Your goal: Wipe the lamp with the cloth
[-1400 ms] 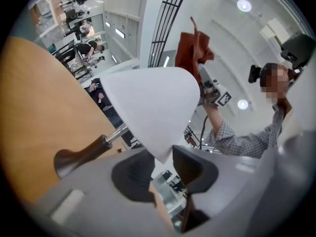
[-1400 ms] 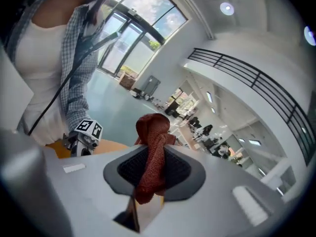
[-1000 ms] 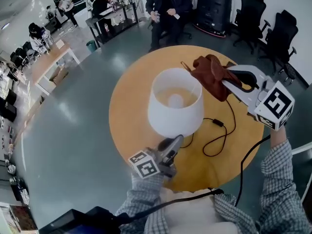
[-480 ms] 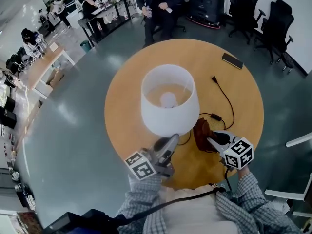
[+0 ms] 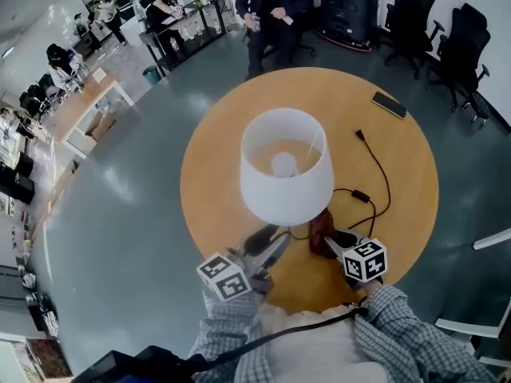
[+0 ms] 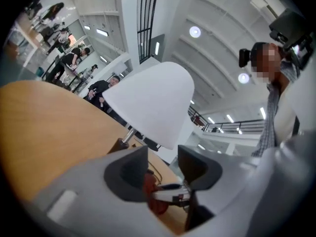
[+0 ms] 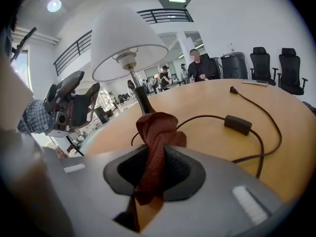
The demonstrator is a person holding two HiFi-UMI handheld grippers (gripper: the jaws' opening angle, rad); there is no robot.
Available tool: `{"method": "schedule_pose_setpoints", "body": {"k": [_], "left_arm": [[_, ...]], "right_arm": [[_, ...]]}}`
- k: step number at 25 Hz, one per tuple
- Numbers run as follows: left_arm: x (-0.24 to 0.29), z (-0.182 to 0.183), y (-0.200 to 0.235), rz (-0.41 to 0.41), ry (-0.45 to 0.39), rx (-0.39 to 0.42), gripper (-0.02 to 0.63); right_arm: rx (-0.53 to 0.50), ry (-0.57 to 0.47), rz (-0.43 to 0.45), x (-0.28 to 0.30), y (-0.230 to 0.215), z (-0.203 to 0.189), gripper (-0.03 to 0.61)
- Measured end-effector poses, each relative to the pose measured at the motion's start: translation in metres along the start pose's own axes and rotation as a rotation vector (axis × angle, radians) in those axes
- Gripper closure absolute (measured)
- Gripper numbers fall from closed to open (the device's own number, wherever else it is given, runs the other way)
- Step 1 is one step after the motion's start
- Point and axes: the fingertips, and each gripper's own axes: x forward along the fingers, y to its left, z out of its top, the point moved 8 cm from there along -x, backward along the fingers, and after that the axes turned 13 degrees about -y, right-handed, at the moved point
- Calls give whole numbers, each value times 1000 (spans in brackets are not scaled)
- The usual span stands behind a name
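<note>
Right tool (image 7: 154,168) is clamped on the rust-red cloth (image 7: 157,127), which bunches up between its jaws low over the round wooden bench (image 5: 399,174), just beside the dark foot of the lamp (image 5: 287,166); whether cloth and foot touch I cannot tell. Left tool (image 6: 160,169) points level at the lamp, its jaws apart and just now opening, nothing gripped between them. A black cord (image 7: 247,127) lies looped on the bench

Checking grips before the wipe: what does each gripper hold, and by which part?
The right gripper pinches the brown cloth across its bunched middle. The left gripper, jaws just opened, holds nothing.
</note>
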Motion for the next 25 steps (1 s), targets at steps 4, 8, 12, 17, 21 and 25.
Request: {"method": "schedule_pose_setpoints", "body": {"k": [4,8,12,17,21,25], "left_arm": [[-32,22,9,37,79,176,428],[-34,63,6,2,232,472,427],[-11,108,-16,-92,333,761,421],[24,148,-52,-274,472,1049,395],[52,169,-76,-377,597,1204,376],[86,167,-84,-465,775,1344,376]], "right_arm": [[-10,10,20,2,3,-1,497],[-23,13,25,2,0,1,499],[-29,19,36,5,0,-1,497],[-36,12,46,5,3,3,497],[-48,7,53,1,6,9,497],[-50,5,58,1,5,10,497]]}}
